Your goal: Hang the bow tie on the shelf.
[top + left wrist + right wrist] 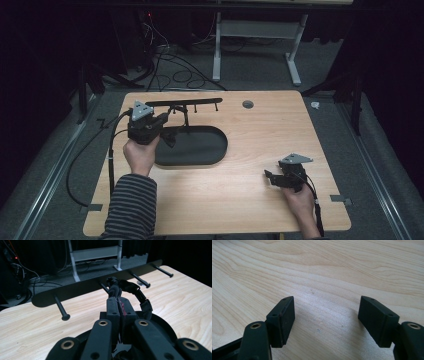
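On the wooden table [260, 150] a black rack [82, 287] with pegs stands over its oval base [200, 147]. The left gripper [120, 302] is clenched on a black strap [130, 290] held at a peg, probably for hanging. The right gripper [325, 320] rests spread and empty, well apart.

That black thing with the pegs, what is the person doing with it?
The person's left gripper is shut on a black strap and holds it up at the peg rack, above the rack's oval base. The strap reaches one peg. The right gripper hangs open over the bare wooden table.
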A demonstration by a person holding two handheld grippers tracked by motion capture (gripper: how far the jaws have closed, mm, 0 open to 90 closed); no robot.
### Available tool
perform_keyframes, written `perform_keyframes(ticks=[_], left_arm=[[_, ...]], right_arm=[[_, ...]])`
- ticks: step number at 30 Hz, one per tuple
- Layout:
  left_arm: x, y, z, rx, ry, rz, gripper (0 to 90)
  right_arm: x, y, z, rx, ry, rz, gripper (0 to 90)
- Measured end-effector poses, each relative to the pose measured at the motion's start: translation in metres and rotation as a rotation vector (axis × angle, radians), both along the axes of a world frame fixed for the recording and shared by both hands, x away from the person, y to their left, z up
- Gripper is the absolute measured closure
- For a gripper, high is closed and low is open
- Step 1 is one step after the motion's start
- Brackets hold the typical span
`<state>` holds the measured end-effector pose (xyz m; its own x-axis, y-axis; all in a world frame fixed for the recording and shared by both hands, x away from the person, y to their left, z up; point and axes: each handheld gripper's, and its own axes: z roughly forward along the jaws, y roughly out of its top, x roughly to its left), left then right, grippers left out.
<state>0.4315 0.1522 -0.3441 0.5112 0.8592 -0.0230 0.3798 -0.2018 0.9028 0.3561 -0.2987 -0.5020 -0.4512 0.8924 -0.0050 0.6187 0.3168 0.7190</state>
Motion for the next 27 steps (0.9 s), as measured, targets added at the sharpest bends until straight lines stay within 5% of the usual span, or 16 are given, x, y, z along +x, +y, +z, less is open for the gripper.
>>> perform_keyframes(ticks=[27], left_arm=[[0.026, -0.003, -0.011, 0.042, 0.023, 0.097, 87.6]], right_arm=[[0.0, 0.0, 0.0, 0.0, 0.0, 0.001, 31.0]])
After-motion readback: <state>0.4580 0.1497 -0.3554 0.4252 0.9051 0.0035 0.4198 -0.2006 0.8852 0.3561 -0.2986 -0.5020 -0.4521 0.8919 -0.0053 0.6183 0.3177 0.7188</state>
